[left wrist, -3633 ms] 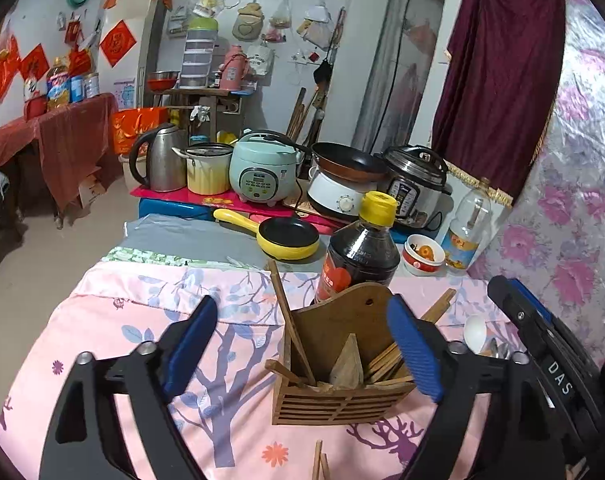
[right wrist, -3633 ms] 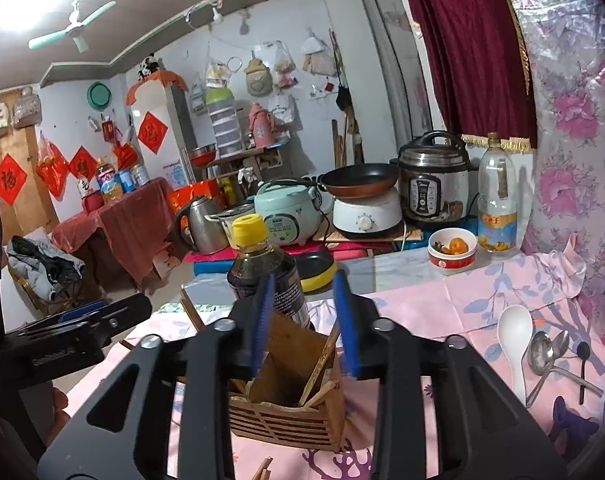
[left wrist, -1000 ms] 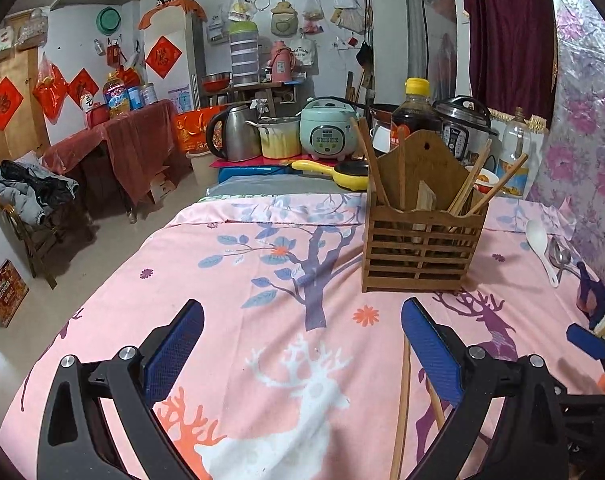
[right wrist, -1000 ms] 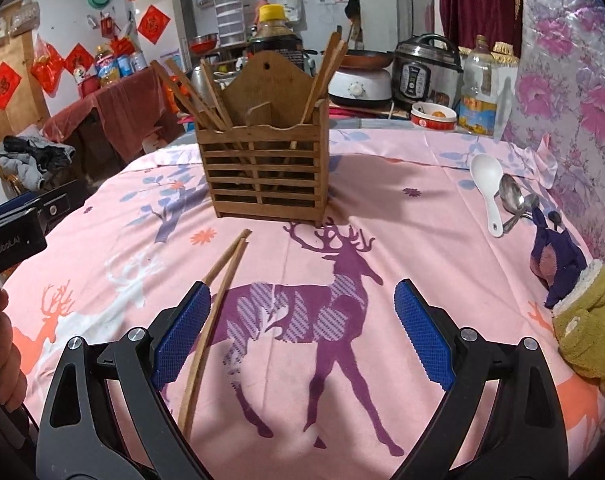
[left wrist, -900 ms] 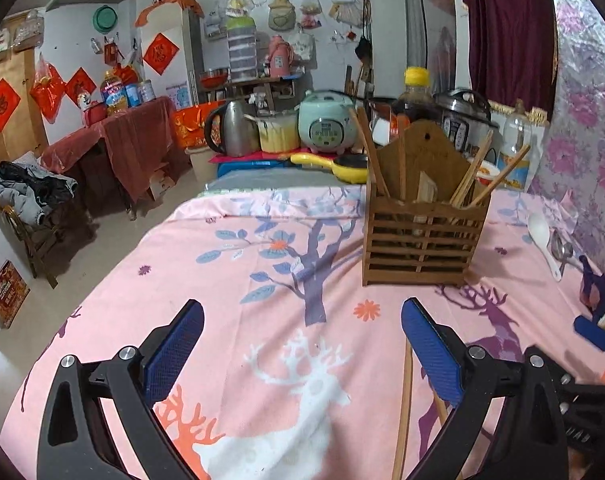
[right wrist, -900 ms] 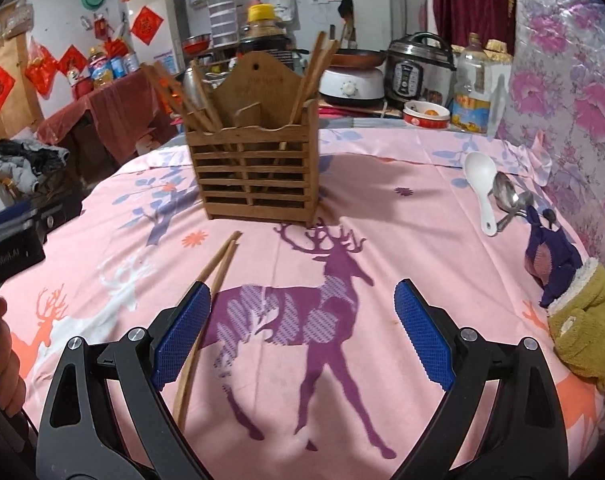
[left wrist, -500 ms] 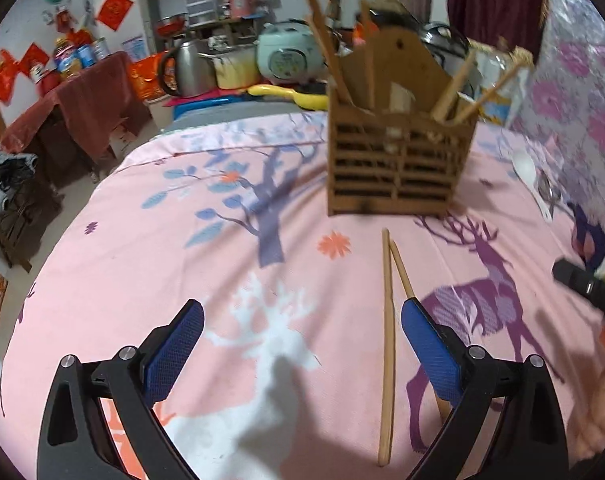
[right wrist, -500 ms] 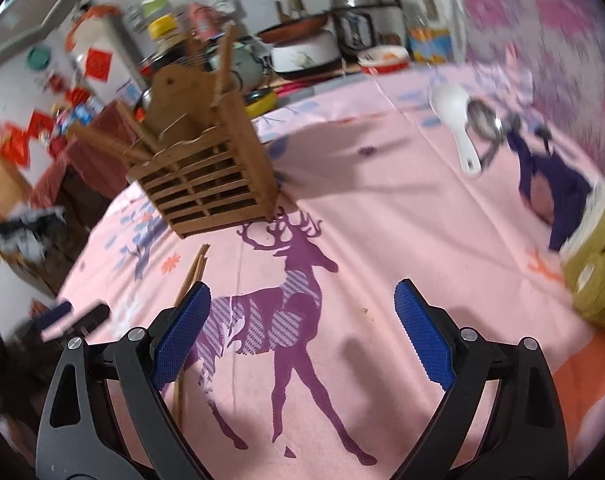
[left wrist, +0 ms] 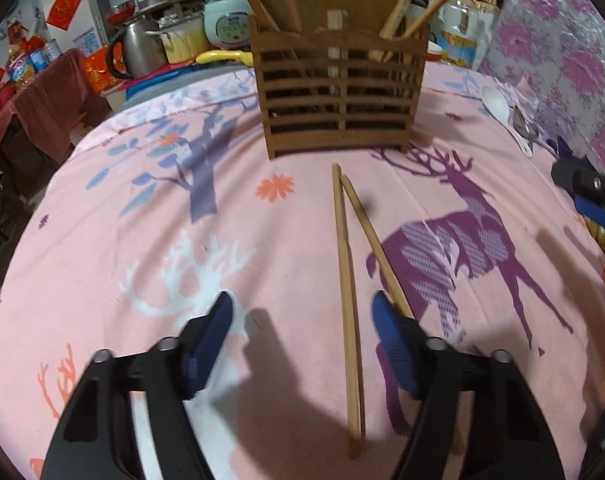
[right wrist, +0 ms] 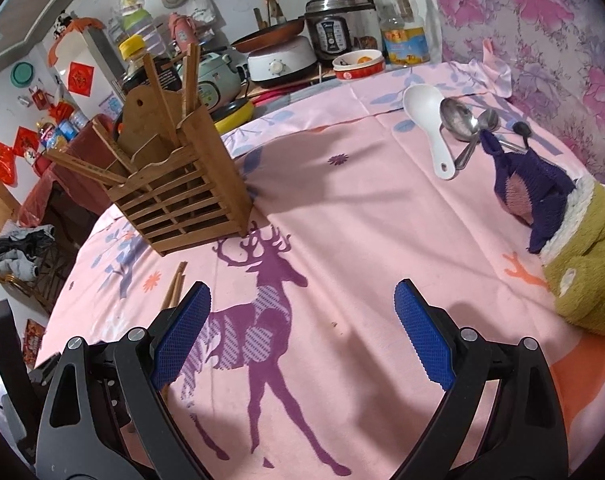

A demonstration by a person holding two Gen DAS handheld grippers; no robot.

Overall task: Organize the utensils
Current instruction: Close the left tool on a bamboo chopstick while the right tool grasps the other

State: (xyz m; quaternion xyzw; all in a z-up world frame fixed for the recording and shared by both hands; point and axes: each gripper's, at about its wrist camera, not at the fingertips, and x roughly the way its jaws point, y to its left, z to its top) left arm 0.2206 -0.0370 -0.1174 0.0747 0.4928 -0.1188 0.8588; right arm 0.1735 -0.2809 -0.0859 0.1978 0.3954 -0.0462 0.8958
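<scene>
A slatted wooden utensil holder [left wrist: 338, 84] with several chopsticks in it stands on the pink tablecloth; it also shows in the right wrist view [right wrist: 178, 192]. Two loose wooden chopsticks [left wrist: 348, 280] lie in front of it. My left gripper [left wrist: 302, 312] is open low over the cloth, one chopstick between its fingers, the other under its right finger. My right gripper [right wrist: 302, 300] is open and empty over the purple deer print. A white spoon [right wrist: 426, 116] and metal spoons [right wrist: 466, 124] lie at the far right.
A purple and olive cloth bundle [right wrist: 562, 216] lies at the table's right edge. A soy sauce bottle [right wrist: 142, 64], yellow pan [right wrist: 234, 114], cookers, a bowl and an oil bottle [right wrist: 402, 36] stand behind the table. The floral wall is at the right.
My left gripper has dropped down to the loose chopsticks and narrowed its opening around one. My right gripper has swung right and tilted, staying open.
</scene>
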